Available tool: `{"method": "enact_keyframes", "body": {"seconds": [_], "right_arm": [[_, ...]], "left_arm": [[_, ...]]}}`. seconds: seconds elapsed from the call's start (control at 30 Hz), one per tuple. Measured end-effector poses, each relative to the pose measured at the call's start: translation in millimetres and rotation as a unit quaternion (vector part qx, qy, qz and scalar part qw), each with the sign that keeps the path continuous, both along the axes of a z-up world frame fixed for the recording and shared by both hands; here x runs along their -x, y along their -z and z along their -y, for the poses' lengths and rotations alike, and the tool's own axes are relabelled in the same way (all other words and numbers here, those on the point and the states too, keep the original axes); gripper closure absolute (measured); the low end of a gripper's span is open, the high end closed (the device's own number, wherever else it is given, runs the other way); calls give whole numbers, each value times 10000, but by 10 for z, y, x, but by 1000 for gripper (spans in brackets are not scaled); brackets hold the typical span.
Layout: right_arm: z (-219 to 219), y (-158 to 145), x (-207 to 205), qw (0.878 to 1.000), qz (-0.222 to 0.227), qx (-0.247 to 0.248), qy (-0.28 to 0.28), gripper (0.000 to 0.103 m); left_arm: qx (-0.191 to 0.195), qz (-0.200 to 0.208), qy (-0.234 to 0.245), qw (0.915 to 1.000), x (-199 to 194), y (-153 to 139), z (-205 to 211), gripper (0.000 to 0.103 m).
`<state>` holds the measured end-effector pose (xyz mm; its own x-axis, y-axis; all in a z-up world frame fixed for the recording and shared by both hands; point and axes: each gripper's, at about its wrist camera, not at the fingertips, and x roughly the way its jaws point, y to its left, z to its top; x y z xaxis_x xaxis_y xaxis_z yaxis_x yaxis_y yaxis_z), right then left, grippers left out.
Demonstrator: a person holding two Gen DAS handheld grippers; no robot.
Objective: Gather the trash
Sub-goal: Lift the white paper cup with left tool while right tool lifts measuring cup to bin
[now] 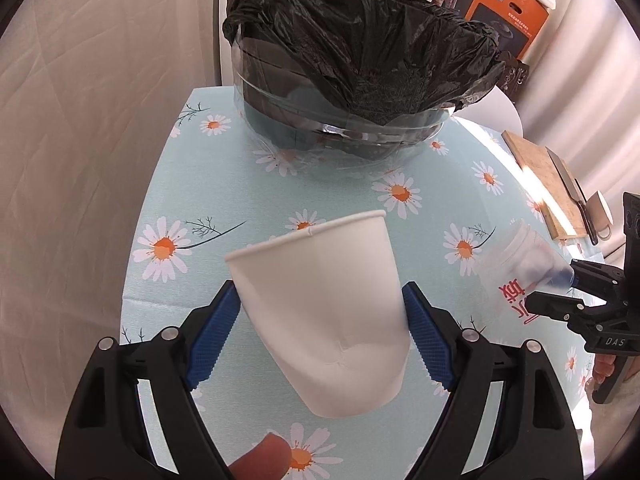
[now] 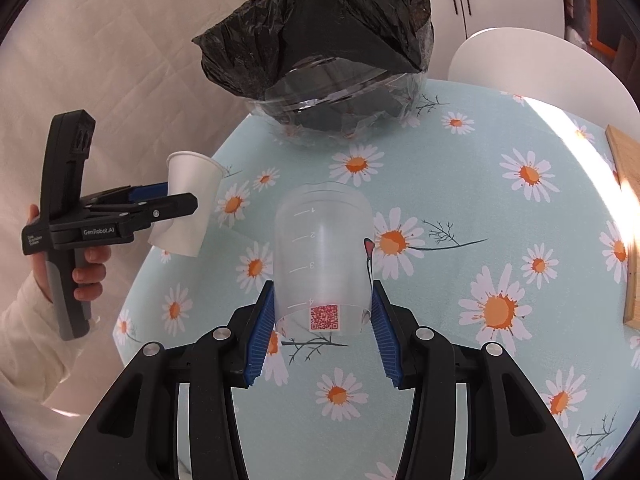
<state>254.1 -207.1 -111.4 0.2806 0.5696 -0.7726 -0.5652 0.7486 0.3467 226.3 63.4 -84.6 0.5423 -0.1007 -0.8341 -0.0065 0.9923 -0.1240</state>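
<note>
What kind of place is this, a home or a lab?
Most likely a home dining or kitchen corner, staged for recording. A round table with a daisy-print tablecloth holds a bin lined with a black bag, and a wooden cutting board lies at the table's edge. Pale fabric sheets hang behind.

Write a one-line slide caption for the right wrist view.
Right tool grips a clear measuring cup over the daisy tablecloth; left tool holds a white paper cup near the bag-lined bin.
</note>
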Motion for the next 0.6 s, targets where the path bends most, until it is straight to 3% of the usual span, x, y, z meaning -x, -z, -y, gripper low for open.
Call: {"method": "enact_keyframes", "body": {"seconds": [0.6], "right_arm": [[-169, -1275, -477, 9892, 1331, -570, -231, 59]], "left_arm": [[-515, 1014, 51, 9935, -181, -918, -187, 22]]}}
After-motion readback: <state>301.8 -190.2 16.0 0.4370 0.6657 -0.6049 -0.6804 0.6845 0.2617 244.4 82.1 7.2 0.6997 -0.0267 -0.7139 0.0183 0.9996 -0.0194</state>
